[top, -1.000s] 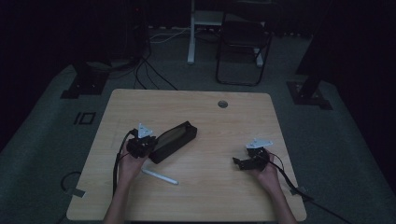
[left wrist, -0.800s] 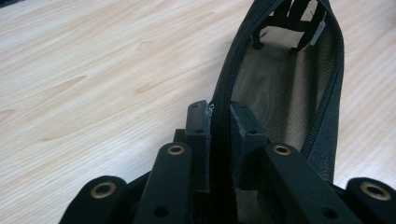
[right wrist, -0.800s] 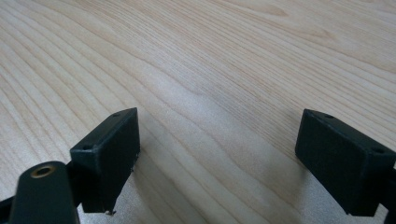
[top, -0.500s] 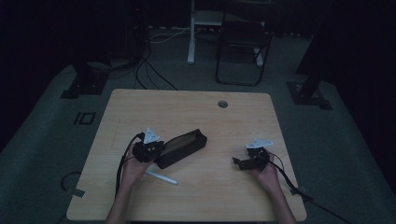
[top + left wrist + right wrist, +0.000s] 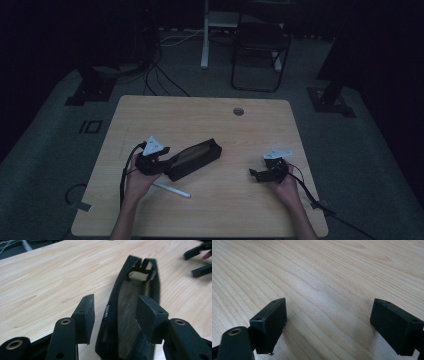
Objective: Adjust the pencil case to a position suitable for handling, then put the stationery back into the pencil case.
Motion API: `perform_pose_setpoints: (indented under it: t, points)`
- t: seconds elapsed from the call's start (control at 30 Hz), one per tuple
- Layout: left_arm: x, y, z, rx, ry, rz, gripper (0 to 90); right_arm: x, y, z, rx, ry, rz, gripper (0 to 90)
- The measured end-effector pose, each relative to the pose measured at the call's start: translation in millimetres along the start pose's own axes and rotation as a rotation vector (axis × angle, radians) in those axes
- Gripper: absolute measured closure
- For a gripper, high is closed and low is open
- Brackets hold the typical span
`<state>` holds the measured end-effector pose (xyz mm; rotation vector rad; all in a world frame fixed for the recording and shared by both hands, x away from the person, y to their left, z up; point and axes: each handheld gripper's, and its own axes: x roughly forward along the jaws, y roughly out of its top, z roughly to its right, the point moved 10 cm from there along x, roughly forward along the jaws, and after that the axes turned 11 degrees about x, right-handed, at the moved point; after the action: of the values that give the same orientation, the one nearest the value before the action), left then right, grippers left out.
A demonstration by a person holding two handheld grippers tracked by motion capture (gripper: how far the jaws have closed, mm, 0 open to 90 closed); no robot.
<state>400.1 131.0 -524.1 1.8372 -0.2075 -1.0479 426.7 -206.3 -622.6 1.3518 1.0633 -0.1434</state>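
Left tongs [image 5: 115, 315] just opening, black pouch [image 5: 194, 159] released, shifted right.

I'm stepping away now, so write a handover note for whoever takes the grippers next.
Left gripper: its jaws have just been opening; they now stand apart around the near end of the black pencil case, pads not pressing it.
Right gripper: open, nothing between its jaws, over bare table.
The case lies unzipped mid-table, its inside showing. A white pen lies on the table just in front of it, near the left hand.
Done: case opened and let go.
Left, probably: pick up the pen and put it in the case.
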Motion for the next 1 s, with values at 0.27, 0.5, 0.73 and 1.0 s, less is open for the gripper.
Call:
perform_pose_setpoints:
  t: [0.27, 0.5, 0.73, 1.0]
  points:
    - [-15.7, 1.0, 11.0, 0.013, -0.035, 0.037, 49.6, 0.0, 0.0, 0.0, 0.0, 0.0, 0.0, 13.9]
    - [-27.0, -5.2, 15.7, -0.012, -0.06, 0.058, 49.6, 0.0, 0.0, 0.0, 0.0, 0.0, 0.0, 13.9]
    - [-25.6, -14.6, 15.3, -0.042, -0.079, 0.034, 49.3, 0.0, 0.0, 0.0, 0.0, 0.0, 0.0, 13.9]
    - [-29.7, -25.9, 19.6, -0.037, -0.071, 0.012, 40.3, 0.0, 0.0, 0.0, 0.0, 0.0, 0.0, 13.9]
